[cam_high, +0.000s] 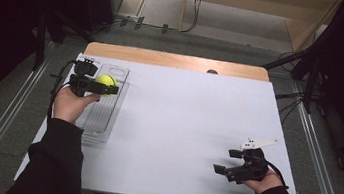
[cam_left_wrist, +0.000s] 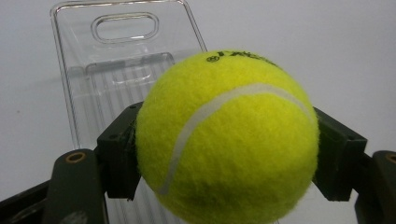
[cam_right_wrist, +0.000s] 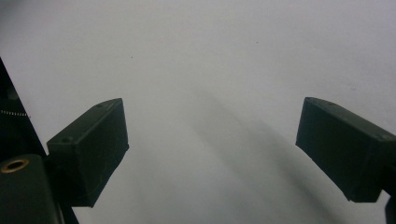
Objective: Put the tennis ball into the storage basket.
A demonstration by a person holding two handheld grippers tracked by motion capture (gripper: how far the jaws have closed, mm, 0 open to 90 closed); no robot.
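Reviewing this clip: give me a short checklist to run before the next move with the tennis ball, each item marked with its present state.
1. Tennis ball clamped between the left gripper pads, one on each side: ok.
2. Ball over the clear tray: ok.
3. Ball lifted off the tray or touching it: cannot tell.
4. Tray holds nothing else where it shows: ok.
5. Right gripper open with nothing between its jaws, above the white table, far from the tray: ok.
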